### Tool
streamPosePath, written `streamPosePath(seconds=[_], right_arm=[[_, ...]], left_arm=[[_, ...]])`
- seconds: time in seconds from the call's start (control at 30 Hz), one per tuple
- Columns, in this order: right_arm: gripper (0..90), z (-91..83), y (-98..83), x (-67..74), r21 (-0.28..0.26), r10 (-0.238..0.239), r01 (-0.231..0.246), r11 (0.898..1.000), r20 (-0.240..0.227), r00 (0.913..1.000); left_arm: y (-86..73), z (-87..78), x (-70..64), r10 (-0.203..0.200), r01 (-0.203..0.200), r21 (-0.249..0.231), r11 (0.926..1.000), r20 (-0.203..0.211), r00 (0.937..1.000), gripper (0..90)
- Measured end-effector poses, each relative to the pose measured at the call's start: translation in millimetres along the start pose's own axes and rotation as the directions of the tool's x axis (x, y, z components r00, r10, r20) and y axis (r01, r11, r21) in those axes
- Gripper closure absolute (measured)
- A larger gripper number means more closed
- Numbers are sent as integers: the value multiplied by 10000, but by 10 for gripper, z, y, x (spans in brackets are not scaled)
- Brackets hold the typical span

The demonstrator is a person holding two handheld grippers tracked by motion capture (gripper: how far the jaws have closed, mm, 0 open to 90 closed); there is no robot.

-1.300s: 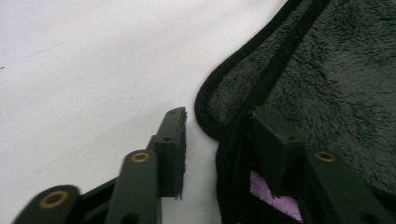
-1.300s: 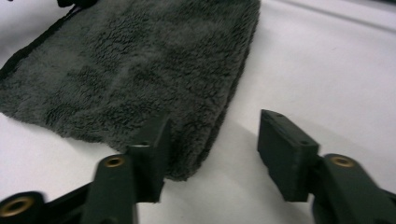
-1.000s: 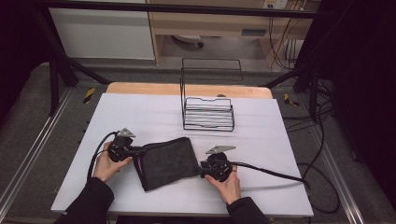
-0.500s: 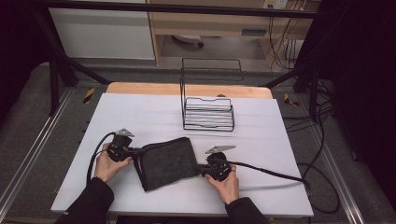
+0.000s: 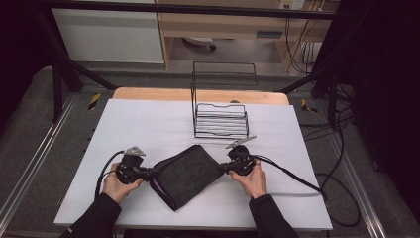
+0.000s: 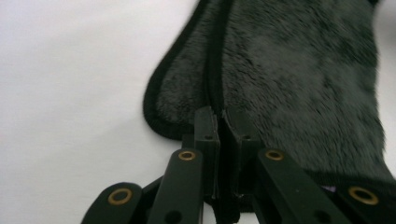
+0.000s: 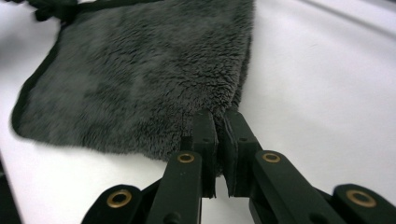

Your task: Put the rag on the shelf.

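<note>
A dark grey fleece cloth, folded with a purple tag edge at its left, lies as a diamond on the white table between my two grippers. My left gripper is shut on the cloth's left corner. In the left gripper view its jaws pinch the hemmed edge of the cloth. My right gripper is shut on the right corner. In the right gripper view its jaws clamp the fuzzy cloth at its edge, and the left gripper shows at the far end.
A black wire rack stands on the table just beyond the cloth, close to the right gripper. A black cable trails right across the table from the right gripper. Bare white table surface lies to the left and behind.
The right gripper has moved away from the person toward the rack, and the left has shifted slightly. The cloth, flat and rectangular before, has been pulled and turned into a diamond between them.
</note>
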State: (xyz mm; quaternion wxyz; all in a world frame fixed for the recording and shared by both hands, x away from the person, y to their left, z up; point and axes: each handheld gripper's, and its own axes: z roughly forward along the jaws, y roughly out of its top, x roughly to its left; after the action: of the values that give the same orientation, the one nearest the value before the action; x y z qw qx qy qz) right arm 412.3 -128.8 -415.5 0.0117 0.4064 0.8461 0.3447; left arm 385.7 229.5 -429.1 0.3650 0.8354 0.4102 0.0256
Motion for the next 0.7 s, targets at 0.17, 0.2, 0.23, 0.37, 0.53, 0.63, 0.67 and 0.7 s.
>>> streamPosePath(seconds=[0.17, 0.2, 0.23, 0.37, 0.53, 0.63, 0.67, 0.7], right_arm=[[853, 28, 86, -94, 223, -494, 488, 9986, 269, 9984], [852, 43, 104, -106, 241, -591, 582, 9980, 380, 9975], [849, 87, 119, -138, 107, -879, 874, 9961, 619, 9942], [820, 174, 67, -124, 41, -1012, 1013, 9948, 1058, 9892], [466, 14, -135, 0, -1715, -620, 886, 9812, 1543, 9861], [369, -65, -256, 157, -2144, -595, 864, 9729, 1289, 9899], [365, -67, -290, 198, -2241, -586, 829, 9710, 1131, 9919], [341, -57, -349, 266, -2398, -517, 704, 9683, 837, 9952]], left_arm=[[-28, 30, -166, 357, -357, 79, 9993, -3, 9994, 837], [-31, 33, -189, 396, -396, 85, 9992, 22, 9992, 837], [-35, 38, -207, 395, -395, 32, 9992, 11, 9992, 834], [-36, 33, -244, 816, -818, -40, 9966, -300, 9962, 824], [-39, 20, -240, 1086, -1090, -60, 9940, -413, 9932, 776], [-49, 30, -225, 1127, -1124, 89, 9936, -506, 9923, 728], [-55, 39, -226, 1098, -1095, 91, 9939, -521, 9926, 715], [-64, 55, -225, 1148, -1137, 211, 9933, -579, 9917, 704]])
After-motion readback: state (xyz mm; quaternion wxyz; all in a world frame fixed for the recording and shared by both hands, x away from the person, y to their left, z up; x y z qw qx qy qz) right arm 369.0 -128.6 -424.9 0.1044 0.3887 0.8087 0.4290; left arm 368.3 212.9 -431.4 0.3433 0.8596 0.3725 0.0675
